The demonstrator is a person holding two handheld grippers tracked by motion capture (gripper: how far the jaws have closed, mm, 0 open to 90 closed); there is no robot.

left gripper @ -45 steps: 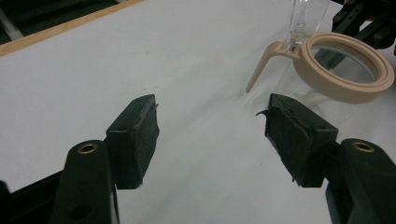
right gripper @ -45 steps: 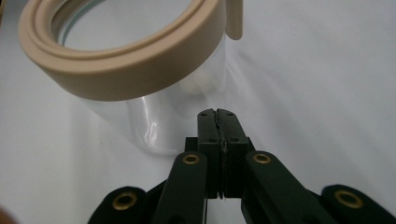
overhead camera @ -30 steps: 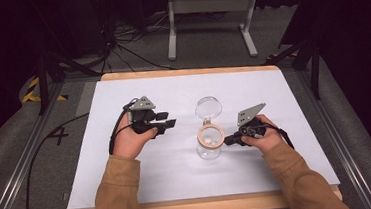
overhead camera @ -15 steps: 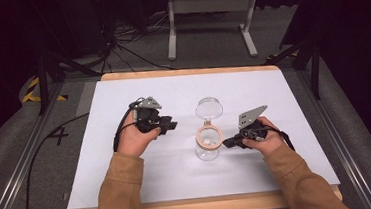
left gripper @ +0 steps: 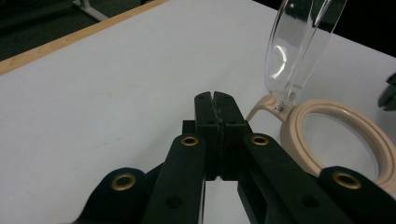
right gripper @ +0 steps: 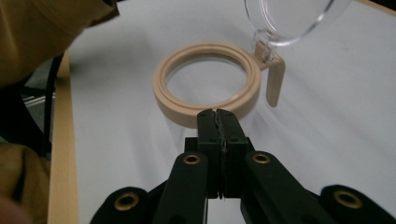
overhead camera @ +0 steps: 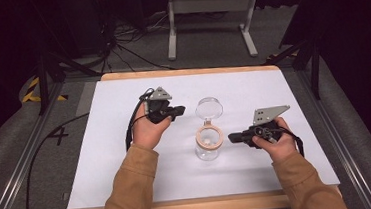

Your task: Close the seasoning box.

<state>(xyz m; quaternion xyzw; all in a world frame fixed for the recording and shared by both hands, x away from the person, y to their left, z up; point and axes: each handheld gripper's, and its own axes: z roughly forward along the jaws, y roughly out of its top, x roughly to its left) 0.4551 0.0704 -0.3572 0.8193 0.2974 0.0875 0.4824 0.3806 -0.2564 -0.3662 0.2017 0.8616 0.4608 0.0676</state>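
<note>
Beside open jar (overhead camera: 208, 142), 2 hand-held grippers (overhead camera: 178, 111) (overhead camera: 232, 138) closed, empty

R hand-held gripper (overhead camera: 232, 138) now farther from jar (overhead camera: 208, 143).

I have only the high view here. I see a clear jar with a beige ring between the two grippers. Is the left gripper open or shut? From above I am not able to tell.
Observer: The left gripper is shut; its own view shows the two jaws pressed together with nothing between them.
Operator: And the right one?
Observer: The right gripper is shut too, empty, with its tips just in front of the beige ring of the jar.
Operator: Is the lid free of the jar?
Observer: No. The clear lid stands open but is joined to the ring by a beige hinge tab.
</note>
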